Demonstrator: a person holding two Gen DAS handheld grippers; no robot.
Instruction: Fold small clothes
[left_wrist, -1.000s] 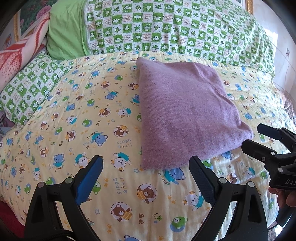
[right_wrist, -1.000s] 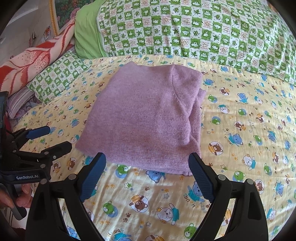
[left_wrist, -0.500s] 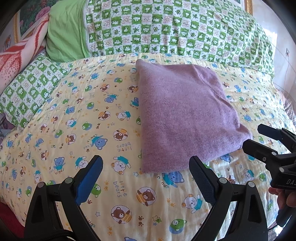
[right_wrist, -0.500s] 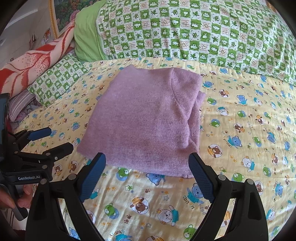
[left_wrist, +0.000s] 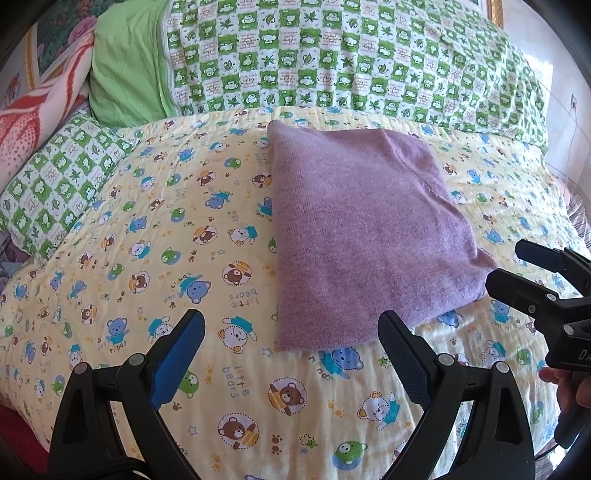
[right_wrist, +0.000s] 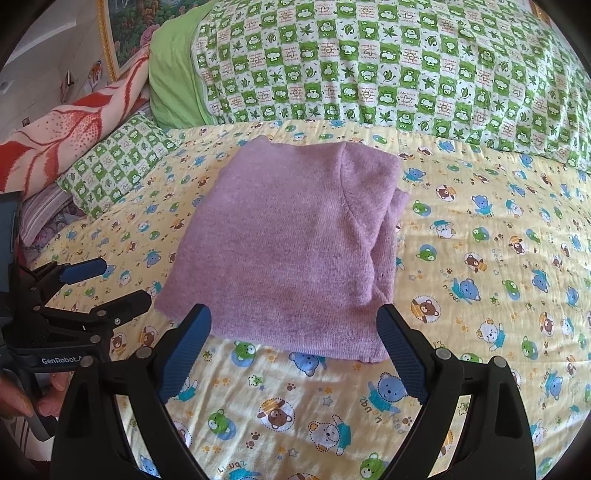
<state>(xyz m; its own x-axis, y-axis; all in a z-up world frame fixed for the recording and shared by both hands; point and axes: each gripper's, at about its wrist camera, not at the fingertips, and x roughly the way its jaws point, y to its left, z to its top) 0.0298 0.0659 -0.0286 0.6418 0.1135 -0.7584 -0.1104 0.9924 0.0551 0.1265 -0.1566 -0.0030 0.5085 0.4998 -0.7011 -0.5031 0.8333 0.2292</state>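
Purple knit, fine-ribbed and soft, makes up the folded garment (left_wrist: 362, 236) lying flat on the bed (left_wrist: 155, 229), near the middle of a yellow quilted sheet printed with cartoon bears.

From the left wrist view the garment reads as a plain, roughly square slab with a smooth folded left edge; its near right corner sits just beside the right gripper (left_wrist: 535, 273), which enters from the right edge with a few fingertips of the holding hand (left_wrist: 565, 384) showing below it. The right wrist view shows what that view hides: a curved seam across the top layer and stacked layers stepping out along the garment's (right_wrist: 291, 251) right side. It also catches the left gripper (right_wrist: 99, 284) at the left, close to the garment's near left corner but not touching it.

Both grippers have black frames and blue textured pads. The left gripper (left_wrist: 291, 347) has its fingers spread wide over bare sheet and the garment's near edge, holding nothing. The right gripper (right_wrist: 295, 339) is likewise spread, empty, above the near hem.

Behind, a green-and-white checked pillow (right_wrist: 388, 70) spans the headboard side; a red-and-cream blanket (right_wrist: 70, 136) lies at far left.
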